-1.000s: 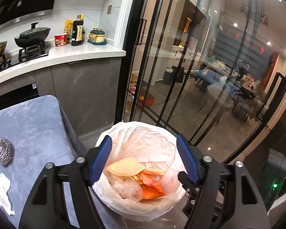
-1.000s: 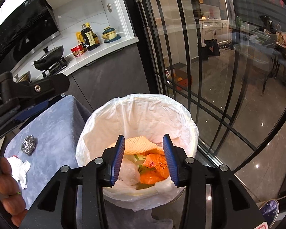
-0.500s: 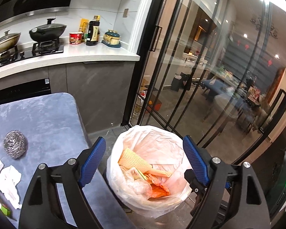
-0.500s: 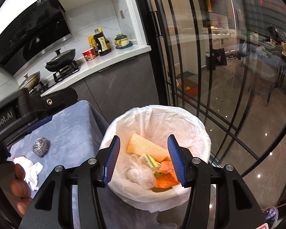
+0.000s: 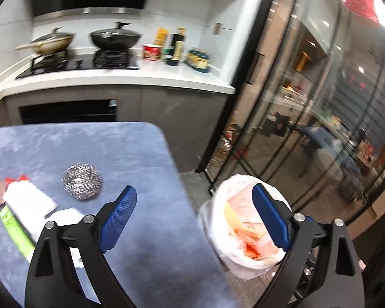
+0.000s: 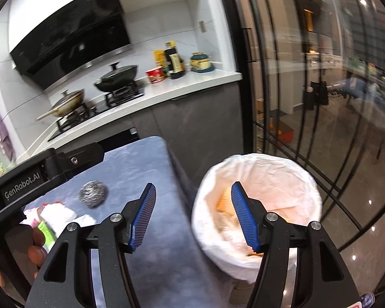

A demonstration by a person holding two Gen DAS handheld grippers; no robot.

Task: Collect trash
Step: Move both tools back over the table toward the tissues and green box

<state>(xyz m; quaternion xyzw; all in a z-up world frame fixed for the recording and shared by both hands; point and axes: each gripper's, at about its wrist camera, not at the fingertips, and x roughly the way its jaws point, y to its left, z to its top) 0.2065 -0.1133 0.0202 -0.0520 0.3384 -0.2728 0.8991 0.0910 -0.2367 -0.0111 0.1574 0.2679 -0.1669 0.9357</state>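
Beside table (image 5: 146, 169), lined bin (image 6: 256, 220) w/ orange scraps, yellow sponge (image 6: 222, 201)

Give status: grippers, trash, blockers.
Left gripper and right gripper both open, empty, jaws just widened. Bin part full beside table. Scourer, tissues, green pack left on table. Nothing in the way.

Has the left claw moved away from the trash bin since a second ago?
Yes. The left claw, empty and just opening, was centred over the trash bin; now it has swung left toward the table.
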